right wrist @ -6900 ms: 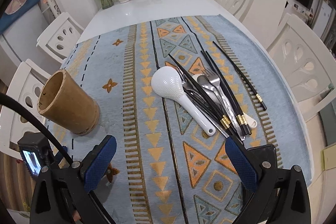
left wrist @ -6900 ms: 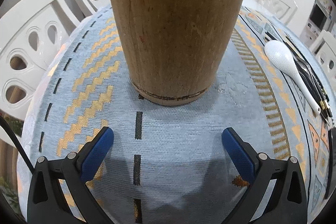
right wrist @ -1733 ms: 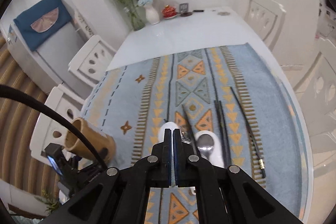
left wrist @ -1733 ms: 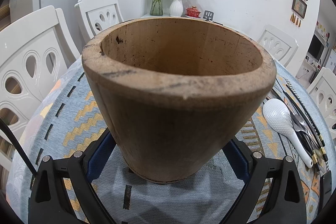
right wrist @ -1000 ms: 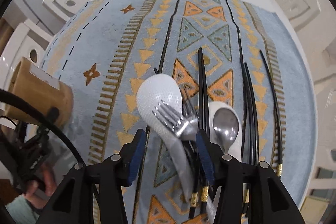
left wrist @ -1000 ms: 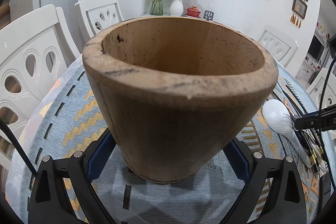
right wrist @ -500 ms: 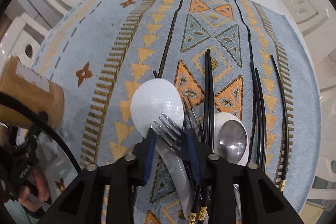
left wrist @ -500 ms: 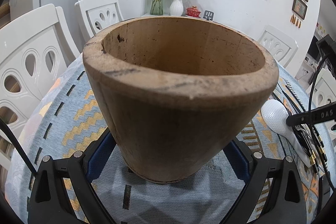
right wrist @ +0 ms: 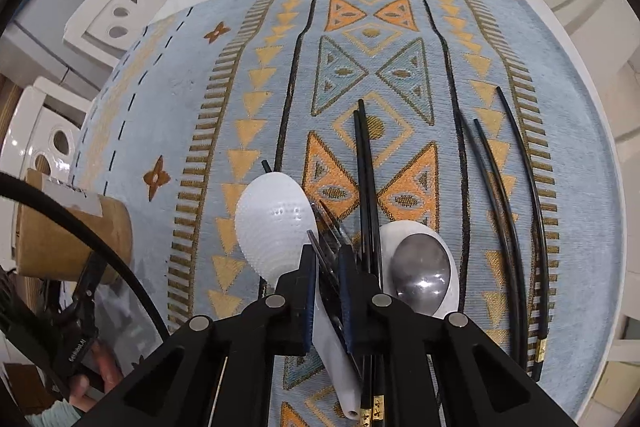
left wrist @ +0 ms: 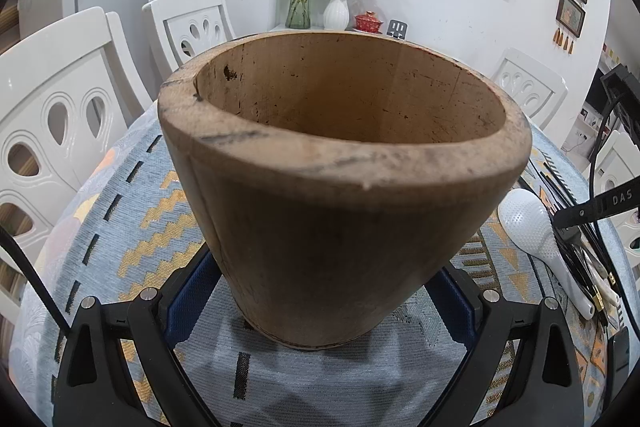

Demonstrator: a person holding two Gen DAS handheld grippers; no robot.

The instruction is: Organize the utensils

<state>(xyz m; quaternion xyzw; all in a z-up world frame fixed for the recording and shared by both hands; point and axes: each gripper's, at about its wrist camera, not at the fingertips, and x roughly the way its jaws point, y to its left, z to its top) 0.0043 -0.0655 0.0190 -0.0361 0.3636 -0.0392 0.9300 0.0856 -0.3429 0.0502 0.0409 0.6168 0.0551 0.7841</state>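
A brown wooden holder [left wrist: 344,211] stands on the patterned cloth, mouth open toward the left wrist camera. My left gripper [left wrist: 320,303] is shut on it, with a blue pad against each side of its lower part. In the right wrist view the holder [right wrist: 72,239] is at the far left. My right gripper [right wrist: 327,255] points steeply down over the utensil pile. Its jaws have just been closing and now pinch the neck of a metal fork [right wrist: 326,223], which lies across a white dimpled spoon [right wrist: 272,227].
A metal spoon [right wrist: 424,267] rests in a white ceramic spoon [right wrist: 400,231]. Black chopsticks lie beside the fork [right wrist: 366,167] and further right [right wrist: 508,207]. White chairs [left wrist: 60,131] ring the table. A hand [right wrist: 92,383] holds the left gripper at lower left.
The right gripper's jaws have narrowed from half open to a thin gap around the fork, and it has edged closer to the pile. The left gripper and holder have not moved.
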